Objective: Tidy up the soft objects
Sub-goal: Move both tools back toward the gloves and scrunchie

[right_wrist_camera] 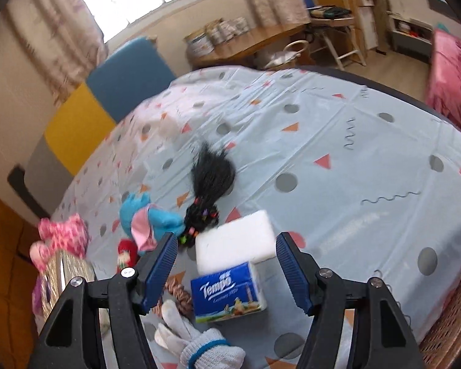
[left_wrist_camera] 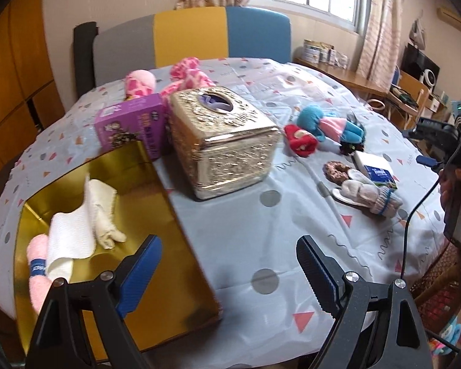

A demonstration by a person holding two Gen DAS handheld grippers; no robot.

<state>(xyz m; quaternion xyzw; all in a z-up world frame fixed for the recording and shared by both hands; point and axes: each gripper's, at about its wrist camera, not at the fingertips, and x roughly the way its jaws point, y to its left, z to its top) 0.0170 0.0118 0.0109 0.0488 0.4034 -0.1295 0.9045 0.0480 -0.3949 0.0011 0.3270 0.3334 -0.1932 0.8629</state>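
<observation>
Gold cardboard lines the open box (left_wrist_camera: 156, 215) at the near left of the table, and three soft things lie in it: a cream towel (left_wrist_camera: 103, 212), a folded white cloth (left_wrist_camera: 72, 240) partly over it, and a pink sock (left_wrist_camera: 38, 279) with a blue band at the near end. The left gripper (left_wrist_camera: 227, 273) hovers over the box's right edge with its blue-padded jaws spread wide and nothing between them.

Across the table, the remaining soft things sit in a loose cluster: a white knitted glove (left_wrist_camera: 368, 196) with a blue cuff line, a brown scrunchie (left_wrist_camera: 336, 170) just beside it, a red mitten (left_wrist_camera: 299, 140), a blue and pink mitten (left_wrist_camera: 329, 124), and a black hairpiece (right_wrist_camera: 210, 181) with coloured beads. A pack of tissues (right_wrist_camera: 227, 292) lies among them, against a white block (right_wrist_camera: 235, 243).

The right gripper (right_wrist_camera: 226, 273) hangs above the tissue pack, jaws wide apart, holding nothing.

Between the box and the cluster stands a gold embossed tissue box (left_wrist_camera: 221, 141), with a purple carton (left_wrist_camera: 132, 126) just beside it and pink spotted plush pieces (left_wrist_camera: 184, 75) behind. A pale tablecloth (left_wrist_camera: 261, 240) with dots and triangles covers the table.
</observation>
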